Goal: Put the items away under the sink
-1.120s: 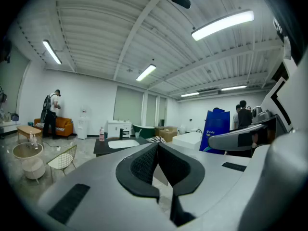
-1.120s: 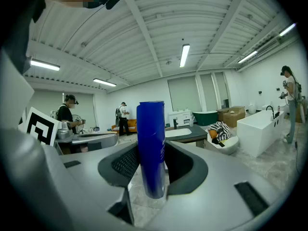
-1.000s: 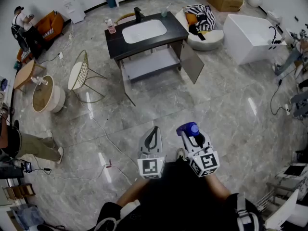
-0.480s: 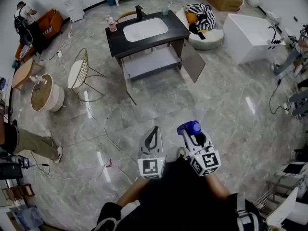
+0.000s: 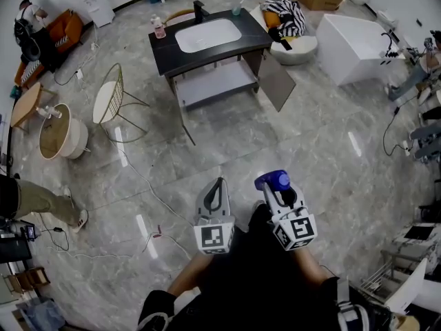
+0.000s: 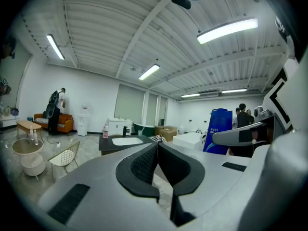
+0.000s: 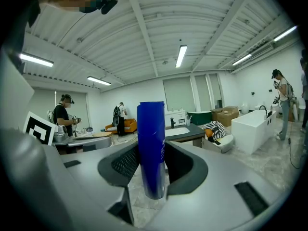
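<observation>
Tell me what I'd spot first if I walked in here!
The bright blue bottle jumps out, pinched upright in the right hand-held gripper, close to the person. Far ahead across the shiny floor stands the black sink cabinet, its door swung open to show the shelf underneath. The left hand-held gripper is shut with nothing in it.

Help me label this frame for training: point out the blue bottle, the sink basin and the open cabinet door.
blue bottle (image 7: pixel 151 143), right gripper view, middle of its body.
sink basin (image 5: pixel 208 34), head view, white bowl's centre.
open cabinet door (image 5: pixel 277 83), head view, middle of panel.
</observation>
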Demonstrator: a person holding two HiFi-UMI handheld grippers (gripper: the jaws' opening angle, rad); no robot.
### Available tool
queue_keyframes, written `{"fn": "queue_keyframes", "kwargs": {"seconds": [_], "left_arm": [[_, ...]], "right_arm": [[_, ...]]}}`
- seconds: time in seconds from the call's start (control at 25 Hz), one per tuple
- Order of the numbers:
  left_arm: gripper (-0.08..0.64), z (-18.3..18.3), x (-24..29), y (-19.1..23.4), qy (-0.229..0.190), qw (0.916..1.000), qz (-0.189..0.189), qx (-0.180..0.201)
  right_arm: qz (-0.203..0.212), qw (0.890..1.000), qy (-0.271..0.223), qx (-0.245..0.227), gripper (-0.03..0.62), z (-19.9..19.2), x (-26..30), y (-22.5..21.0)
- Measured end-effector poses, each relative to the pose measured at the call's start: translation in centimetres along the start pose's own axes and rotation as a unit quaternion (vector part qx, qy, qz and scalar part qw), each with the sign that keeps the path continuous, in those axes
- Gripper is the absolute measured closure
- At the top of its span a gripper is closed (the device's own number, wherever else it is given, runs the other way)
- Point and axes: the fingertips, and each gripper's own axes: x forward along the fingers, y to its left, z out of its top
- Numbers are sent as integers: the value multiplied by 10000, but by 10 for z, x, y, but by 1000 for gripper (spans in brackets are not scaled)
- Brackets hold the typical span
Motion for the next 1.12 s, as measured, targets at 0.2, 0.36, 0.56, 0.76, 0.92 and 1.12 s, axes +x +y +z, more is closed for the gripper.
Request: {"fn": "queue_keyframes", "kwargs": {"seconds": [0.2,0.36,0.56,0.76,0.92,1.12], "left_arm": [[543,0,10,14,21,10000,-3,-33],[543,5,32,18,-64,10000,34,-40],[543,8,72,26,2,10000,84,17],[543,8,137,30,78,9999,105,11],[543,8,193,30,238,9997,84,20],[543,40,274,27,-93,9990,426,-18]], "right_arm": [[70,10000,18,-11,439,1,18,7],[90,10000,-12,-12,439,3,41,-5],[191,9998,-100,-49,439,14,79,-27],[259,9996,-49,36,439,20,130,-70],[309,9995,4,-6,439,28,170,-108],[357,9994,-7,-33,439,52,221,-171]]}}
